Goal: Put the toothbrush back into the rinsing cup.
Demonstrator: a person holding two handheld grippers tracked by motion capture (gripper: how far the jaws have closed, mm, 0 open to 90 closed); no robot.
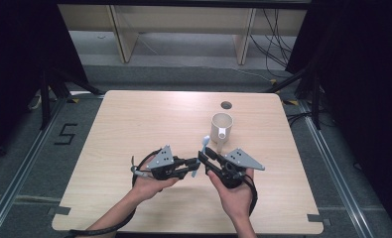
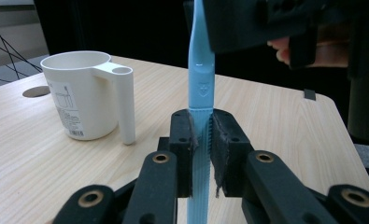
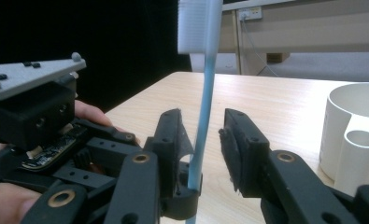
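Blue toothbrush [image 2: 201, 88] clamped upright in left gripper [image 2: 202, 140]. Right gripper [image 3: 205, 140] jaws open around its neck, not touching. White cup [image 1: 221, 127] stands nearby.

toothbrush [image 2: 201, 88]: light blue (white bristles) | cup [image 2: 83, 93]: cream | tongs [image 2: 202, 140]: black | table [image 1: 149, 124]: pale wood

One toothbrush [image 2: 201, 88], one cup [image 1: 222, 127], two tongs.

the toothbrush [image 2: 201, 88] head is cut off at the top edge.
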